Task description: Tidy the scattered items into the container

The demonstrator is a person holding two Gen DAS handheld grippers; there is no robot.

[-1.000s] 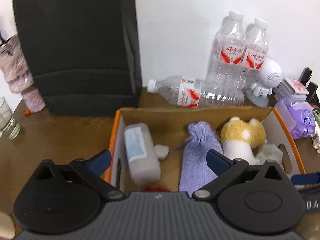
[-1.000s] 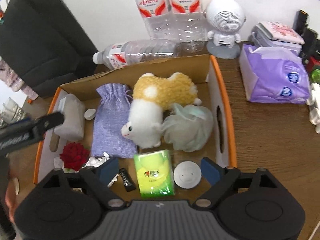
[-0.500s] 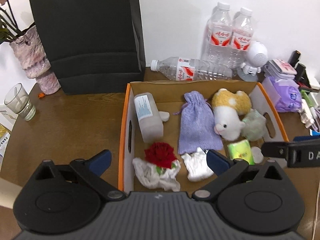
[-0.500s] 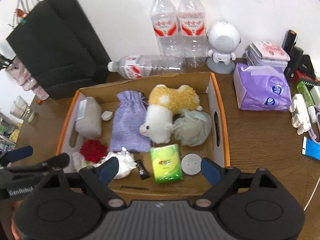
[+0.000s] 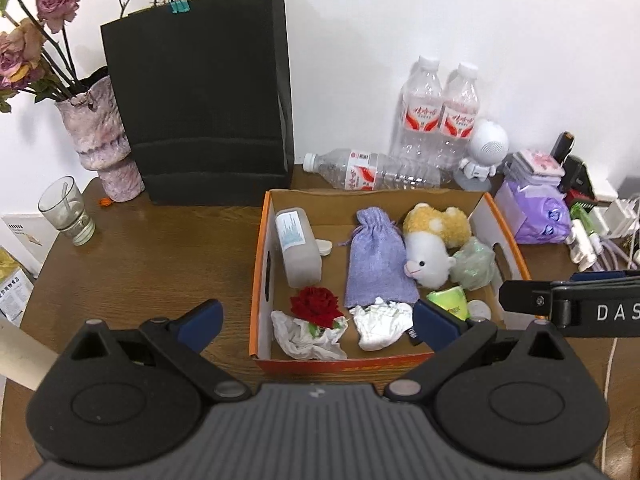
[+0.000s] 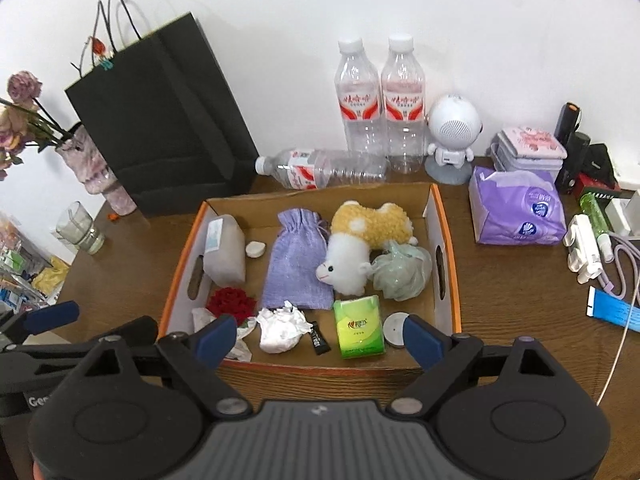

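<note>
Presently, both tools stand with their blue-tipped fingers spread wide and nothing between them: the left gripper [image 5: 316, 316] above the near edge of the wooden table [image 5: 152, 240], the right gripper [image 6: 318, 334] just short of the near wall of the open cardboard box with orange outer walls [image 6: 447, 224].

Contents of the box, left to right along the far half: a frosted plastic bottle lying flat [image 6: 224, 250] with a small white cap [image 6: 255, 249] beside it, a lilac drawstring cloth pouch [image 6: 298, 260], a yellow-and-white plush animal [image 6: 360, 240], and a pale green mesh bath sponge [image 6: 402, 272] touching the plush.

Along the near half: a red artificial rose [image 6: 231, 302] resting on crumpled white paper, a second crumpled white wad [image 6: 282, 328], a small black sachet [image 6: 319, 338], a green tissue packet [image 6: 358, 326], and a white round disc [image 6: 394, 328].

Outside the box, behind it: a black paper bag [image 6: 168, 120], two upright clear water bottles [image 6: 380, 104], and a third lying on its side. A purple wipes pack [image 6: 516, 212] sits to the right.
</note>
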